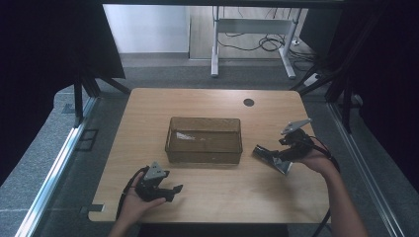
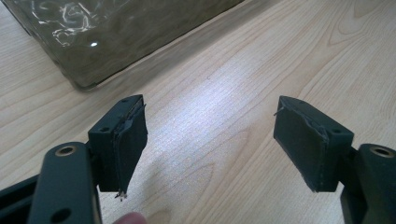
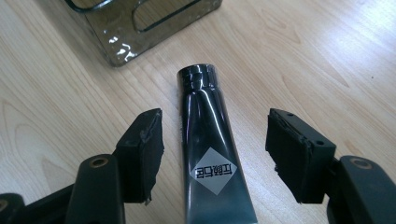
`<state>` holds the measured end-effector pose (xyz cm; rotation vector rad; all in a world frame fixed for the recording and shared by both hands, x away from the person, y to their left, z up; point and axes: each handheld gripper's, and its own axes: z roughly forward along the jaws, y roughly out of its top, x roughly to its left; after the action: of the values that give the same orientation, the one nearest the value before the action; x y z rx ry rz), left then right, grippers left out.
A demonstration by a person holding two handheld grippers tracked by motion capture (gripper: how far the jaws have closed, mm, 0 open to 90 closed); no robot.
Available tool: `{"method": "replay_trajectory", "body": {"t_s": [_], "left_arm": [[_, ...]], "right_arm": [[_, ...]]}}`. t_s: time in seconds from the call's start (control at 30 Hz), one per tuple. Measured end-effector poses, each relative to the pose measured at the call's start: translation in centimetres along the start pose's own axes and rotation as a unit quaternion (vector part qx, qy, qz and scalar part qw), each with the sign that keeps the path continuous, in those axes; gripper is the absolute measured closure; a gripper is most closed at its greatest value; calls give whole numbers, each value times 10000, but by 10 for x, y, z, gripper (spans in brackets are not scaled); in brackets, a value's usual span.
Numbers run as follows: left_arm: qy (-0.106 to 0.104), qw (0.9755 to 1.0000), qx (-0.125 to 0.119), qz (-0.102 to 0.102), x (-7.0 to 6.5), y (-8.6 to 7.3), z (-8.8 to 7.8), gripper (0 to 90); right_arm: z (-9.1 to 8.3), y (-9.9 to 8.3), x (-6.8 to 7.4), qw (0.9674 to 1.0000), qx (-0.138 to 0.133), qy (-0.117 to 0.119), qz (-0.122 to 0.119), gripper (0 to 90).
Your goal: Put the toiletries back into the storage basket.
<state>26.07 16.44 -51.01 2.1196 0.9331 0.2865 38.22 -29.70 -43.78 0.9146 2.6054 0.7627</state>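
Observation:
A glossy black tube (image 3: 210, 154) with a white diamond label lies flat on the wooden table, its cap end toward a smoky clear plastic bin (image 3: 140, 23). My right gripper (image 3: 215, 126) hovers over the tube, open, with both pads well clear of its sides. In the high view the tube (image 1: 272, 158) lies just right of the bin (image 1: 204, 139), with the right gripper (image 1: 280, 156) at its near end. My left gripper (image 1: 174, 190) rests near the table's front left, open and empty. In its own view the left gripper (image 2: 210, 107) frames bare wood, with the bin's corner (image 2: 107, 37) ahead.
The bin stands in the middle of the table (image 1: 148, 108). A dark cable hole (image 1: 248, 102) sits at the back right. Beyond the far edge stand a white desk frame (image 1: 252, 29) and loose cables on the floor. Dark curtains flank both sides.

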Motion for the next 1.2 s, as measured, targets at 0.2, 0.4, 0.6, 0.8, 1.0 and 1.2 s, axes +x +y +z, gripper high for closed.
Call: {"method": "replay_trajectory", "body": {"t_s": [0.2,0.4,0.6,0.8,1.0,1.2], "left_arm": [[3,10000,-7,-5,0,0,0,262],[5,10000,-13,-5,0,0,0,262],[2,10000,-30,-6,0,0,-2,262],[11,10000,-39,-23,2,0,-3,262],[11,10000,-48,-10,2,0,-4,262],[6,10000,-48,-17,2,0,-3,262]], "right_arm": [[6,7,-1,9996,242,2,-145,378],[10,11,-2,9990,378,78,-204,379],[16,17,-5,9973,655,160,-285,379],[30,20,-7,9938,1008,263,-382,380],[46,22,-4,9897,1290,304,-547,378],[59,23,-2,9866,1457,310,-661,377]]}}
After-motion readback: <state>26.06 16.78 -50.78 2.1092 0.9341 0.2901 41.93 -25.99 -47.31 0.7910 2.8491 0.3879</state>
